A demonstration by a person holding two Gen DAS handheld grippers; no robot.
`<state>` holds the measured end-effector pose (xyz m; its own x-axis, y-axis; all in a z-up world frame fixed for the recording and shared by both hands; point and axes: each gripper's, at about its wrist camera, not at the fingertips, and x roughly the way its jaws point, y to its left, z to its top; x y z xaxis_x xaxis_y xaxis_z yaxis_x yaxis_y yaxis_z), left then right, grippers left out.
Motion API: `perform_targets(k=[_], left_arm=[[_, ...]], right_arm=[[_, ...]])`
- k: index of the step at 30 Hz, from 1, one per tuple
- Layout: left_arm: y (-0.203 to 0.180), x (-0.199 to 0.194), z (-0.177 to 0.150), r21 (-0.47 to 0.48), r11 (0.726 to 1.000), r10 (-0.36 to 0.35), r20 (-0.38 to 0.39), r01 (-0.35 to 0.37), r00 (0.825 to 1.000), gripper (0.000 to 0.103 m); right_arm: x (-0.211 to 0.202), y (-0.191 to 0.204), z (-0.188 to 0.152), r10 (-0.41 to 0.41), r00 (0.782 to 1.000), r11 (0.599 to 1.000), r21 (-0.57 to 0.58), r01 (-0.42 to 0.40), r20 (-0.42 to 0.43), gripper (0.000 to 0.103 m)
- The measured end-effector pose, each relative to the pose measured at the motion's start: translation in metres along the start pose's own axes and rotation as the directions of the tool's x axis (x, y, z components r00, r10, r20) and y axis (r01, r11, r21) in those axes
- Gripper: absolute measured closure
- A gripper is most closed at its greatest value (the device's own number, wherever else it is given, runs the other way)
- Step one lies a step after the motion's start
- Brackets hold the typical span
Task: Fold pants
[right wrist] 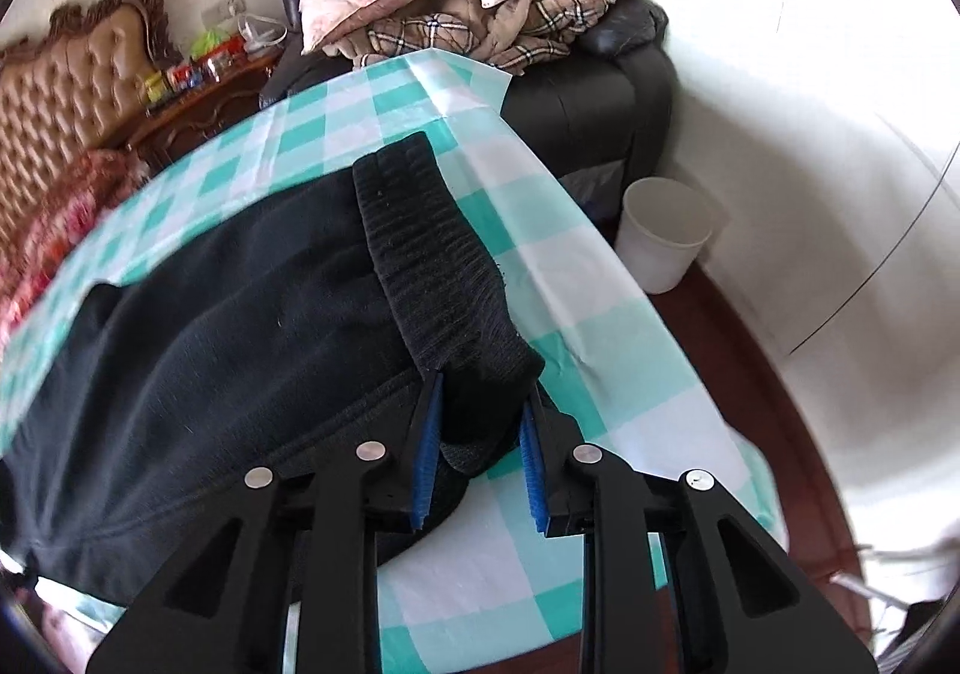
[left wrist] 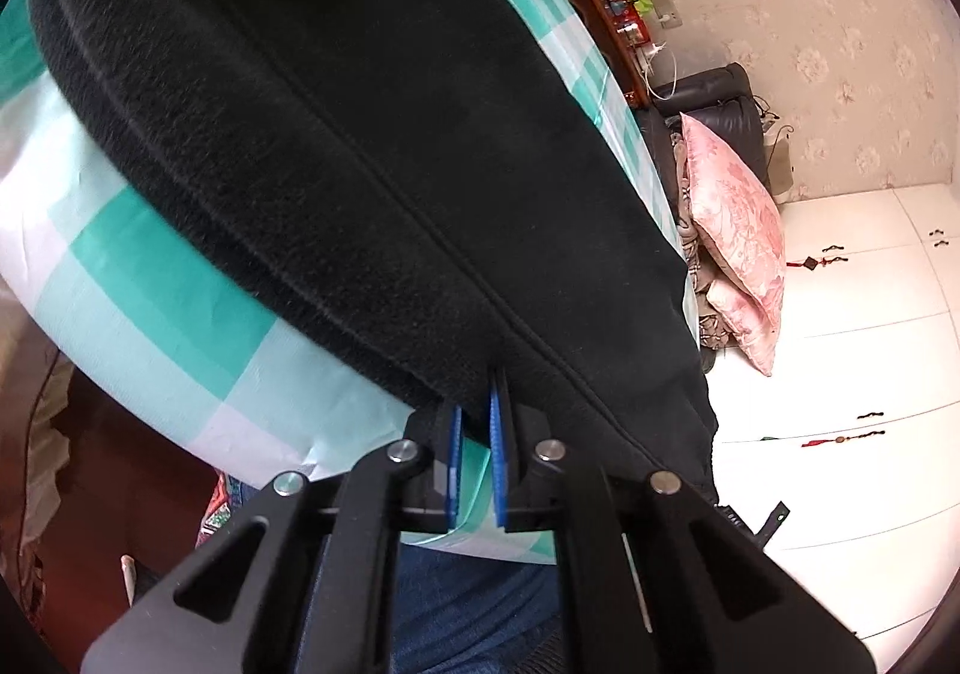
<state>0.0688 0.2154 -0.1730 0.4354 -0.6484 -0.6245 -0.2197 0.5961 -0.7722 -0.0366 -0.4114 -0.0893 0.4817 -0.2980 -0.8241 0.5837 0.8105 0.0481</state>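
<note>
The black pants (right wrist: pixel 228 314) lie spread across the surface (right wrist: pixel 600 326), which is covered by a teal-and-white checked cloth, with the ribbed waistband (right wrist: pixel 432 254) toward its right edge. The right tongs (right wrist: pixel 480 422) stand partly open with the corner of the waistband between the blue pads (right wrist: pixel 425 458); the fabric fills the gap but the jaws do not look pressed home, so the grip seems loose at best. The left tongs (left wrist: pixel 477 422) are narrowed to a thin slot at the near edge of the pants (left wrist: pixel 360 134), beside a seam; whether any cloth is actually caught between them I cannot tell, since only the checked cloth shows in the gap lower down.

The step in hand looks like taking hold of one side to carry it over. To do it well, both tongs should bite only the pants and not the checked cloth beneath, which could drag with them. Close firmly on the thick waistband, lift both ends evenly, keep the edge taut between the two, and lay it over so seams line up without wrinkles
</note>
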Motion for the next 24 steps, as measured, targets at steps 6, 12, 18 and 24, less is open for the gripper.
perform_targets(k=[6,12,18,24], left_arm=[[-0.003,-0.007,0.005,0.055,0.998,-0.022,-0.034,0.024,0.999,0.088],[-0.018,-0.04,-0.008,0.306,0.952,-0.005,-0.005,0.007,1.0,0.088],[-0.098,-0.032,-0.029,0.625,0.771,-0.015,0.21,-0.123,0.978,0.035],[-0.227,0.06,-0.073,0.859,0.468,0.007,0.231,-0.207,0.973,0.035]], right_arm=[[0.002,-0.001,-0.001,-0.02,1.0,1.0,-0.016,0.02,-0.016,0.08],[-0.015,-0.014,-0.001,-0.042,0.999,0.998,-0.048,0.041,-0.023,0.066],[-0.049,-0.015,0.016,-0.039,0.992,0.998,-0.051,0.046,0.124,0.038],[-0.026,0.072,0.028,0.089,0.975,0.979,-0.196,-0.048,0.206,0.021]])
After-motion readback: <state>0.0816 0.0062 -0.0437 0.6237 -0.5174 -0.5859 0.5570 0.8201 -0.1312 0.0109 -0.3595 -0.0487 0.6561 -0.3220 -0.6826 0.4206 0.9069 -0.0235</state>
